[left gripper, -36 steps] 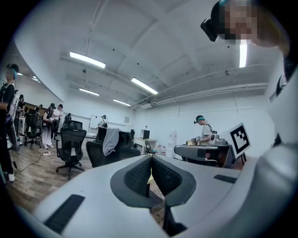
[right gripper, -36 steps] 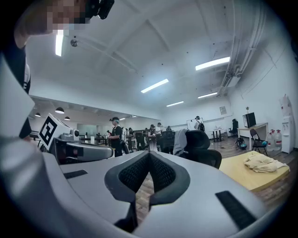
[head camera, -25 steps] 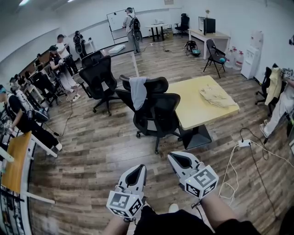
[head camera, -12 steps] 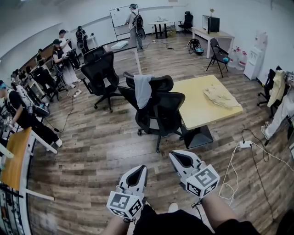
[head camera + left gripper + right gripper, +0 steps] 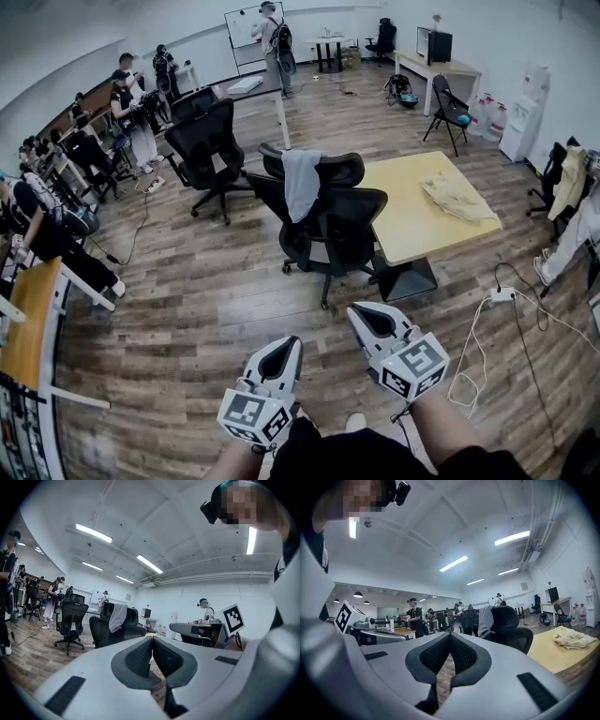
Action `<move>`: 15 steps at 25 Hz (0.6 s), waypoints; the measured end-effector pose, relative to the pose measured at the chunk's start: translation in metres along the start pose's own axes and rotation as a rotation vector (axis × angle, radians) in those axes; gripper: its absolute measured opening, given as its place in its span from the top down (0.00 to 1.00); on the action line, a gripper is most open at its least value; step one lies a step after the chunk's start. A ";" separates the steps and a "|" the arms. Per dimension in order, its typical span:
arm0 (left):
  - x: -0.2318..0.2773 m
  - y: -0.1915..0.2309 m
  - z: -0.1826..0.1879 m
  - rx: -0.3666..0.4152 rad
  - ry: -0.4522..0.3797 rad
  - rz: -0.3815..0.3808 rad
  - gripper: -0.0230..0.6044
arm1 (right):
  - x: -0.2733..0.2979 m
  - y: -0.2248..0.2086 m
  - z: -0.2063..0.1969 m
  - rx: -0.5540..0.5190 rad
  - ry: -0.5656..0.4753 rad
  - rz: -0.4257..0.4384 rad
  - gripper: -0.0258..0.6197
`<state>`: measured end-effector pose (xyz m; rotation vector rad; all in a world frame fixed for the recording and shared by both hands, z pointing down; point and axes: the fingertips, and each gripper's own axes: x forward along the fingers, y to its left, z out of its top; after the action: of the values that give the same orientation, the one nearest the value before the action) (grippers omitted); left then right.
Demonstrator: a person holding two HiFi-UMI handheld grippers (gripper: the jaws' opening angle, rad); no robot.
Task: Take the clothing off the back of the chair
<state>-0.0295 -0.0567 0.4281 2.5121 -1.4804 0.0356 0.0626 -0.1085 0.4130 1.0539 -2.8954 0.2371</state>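
a: closer now. against a second ago the black chair (image 5: 323, 171) sits a bit larger and further right in the head view, and the whiteboard (image 5: 242, 24) has slid up to the top edge. both grippers keep their spot at the bottom of that view.

b: and the clothing?

a: the grey clothing (image 5: 302, 183) is draped over the top edge of that chair's back, toward its left end as the head view shows it, hanging down in one long fold. a second black chair (image 5: 336, 228) stands just in front of it, between the clothing and the grippers.

b: left gripper?

a: the left gripper (image 5: 289, 345) has its jaws pressed together with nothing between them. its own view shows the ribbed pads (image 5: 140, 654) meeting at the tip, with the clothing (image 5: 117, 617) well beyond.

b: right one?

a: the same. the right gripper (image 5: 361, 313) is fully closed and empty, and in its own view the clothing (image 5: 485, 620) hangs on the chair well ahead of the closed jaws. neither gripper touches the chair or the clothing.

b: anything nearby?

a: a yellow table (image 5: 403, 220) just right of the chairs, with a beige cloth (image 5: 457, 199) crumpled near its right edge. a person (image 5: 274, 36) stands by the whiteboard.
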 end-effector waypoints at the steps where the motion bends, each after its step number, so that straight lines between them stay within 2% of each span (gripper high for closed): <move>1: 0.000 0.004 0.001 0.001 -0.001 -0.002 0.93 | 0.004 0.001 0.000 0.001 0.001 -0.001 0.94; 15: 0.007 0.078 0.007 -0.026 0.006 -0.040 0.93 | 0.085 0.011 0.004 -0.017 0.028 -0.018 0.94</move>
<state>-0.0943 -0.1007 0.4359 2.5174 -1.4189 0.0177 -0.0095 -0.1550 0.4167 1.0652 -2.8566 0.2235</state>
